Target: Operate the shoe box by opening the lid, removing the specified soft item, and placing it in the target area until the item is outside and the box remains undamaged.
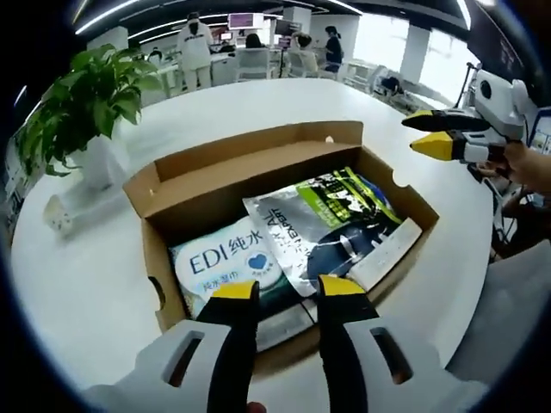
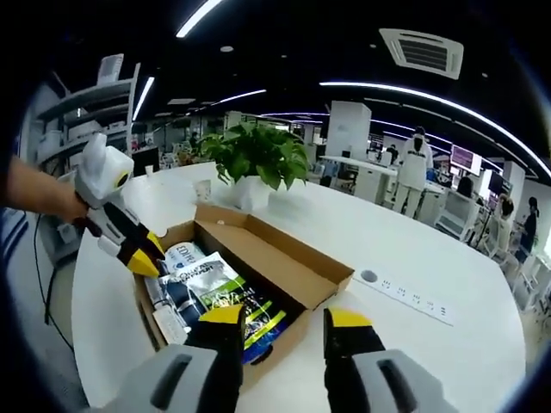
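The cardboard shoe box [image 1: 164, 284] stands on the white table with its lid [image 1: 258, 155] folded back. Inside lie a blue-and-white pack of wipes [image 1: 225, 265], a silver and green pouch [image 1: 331, 215] and a flat white item [image 1: 385, 252]. My left gripper [image 1: 288, 288] hovers open over the box's near edge, nothing between its yellow-tipped jaws. My right gripper [image 1: 410, 134] hangs in the air beyond the box's right end, apart from it. In the right gripper view the box [image 2: 284, 267] lies ahead, my right gripper [image 2: 286, 317] is open and empty, and the left gripper [image 2: 148, 258] is over the wipes [image 2: 182, 255].
A potted plant [image 1: 95, 103] [image 2: 258, 155] stands on the table [image 1: 86, 284] behind the box. A socket strip [image 2: 405, 297] is set in the tabletop [image 2: 413, 249]. A hand [image 2: 39, 198] holds the left gripper. People and desks fill the office behind.
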Demonstrator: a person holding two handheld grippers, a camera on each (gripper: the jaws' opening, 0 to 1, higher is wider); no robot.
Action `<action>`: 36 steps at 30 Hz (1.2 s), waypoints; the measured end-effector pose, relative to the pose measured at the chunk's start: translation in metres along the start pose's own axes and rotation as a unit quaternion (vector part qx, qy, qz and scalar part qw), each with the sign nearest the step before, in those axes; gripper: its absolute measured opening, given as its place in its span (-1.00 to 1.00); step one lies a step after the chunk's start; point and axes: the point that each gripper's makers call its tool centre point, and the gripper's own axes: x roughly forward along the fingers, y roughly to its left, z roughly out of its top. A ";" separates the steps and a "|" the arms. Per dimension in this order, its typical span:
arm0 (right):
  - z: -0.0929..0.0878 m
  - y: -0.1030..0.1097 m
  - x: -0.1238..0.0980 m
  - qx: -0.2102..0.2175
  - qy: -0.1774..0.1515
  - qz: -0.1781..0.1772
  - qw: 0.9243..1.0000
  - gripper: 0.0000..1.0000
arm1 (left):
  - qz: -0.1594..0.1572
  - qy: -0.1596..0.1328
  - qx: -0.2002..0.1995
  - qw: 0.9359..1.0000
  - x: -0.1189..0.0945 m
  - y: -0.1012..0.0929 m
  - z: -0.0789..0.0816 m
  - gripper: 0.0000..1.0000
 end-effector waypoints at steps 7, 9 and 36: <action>0.001 0.000 -0.002 -0.003 -0.005 0.001 1.000 -0.35 | -0.016 0.015 -0.035 0.999 0.006 -0.005 -0.005 -0.53; 0.000 -0.001 -0.002 -0.003 -0.006 0.000 1.000 -0.35 | -0.025 0.024 -0.053 0.998 0.009 -0.008 -0.009 -0.54; -0.004 0.002 -0.001 0.020 -0.021 0.016 0.999 -0.38 | -0.082 0.029 -0.151 0.985 0.033 -0.024 0.001 -0.80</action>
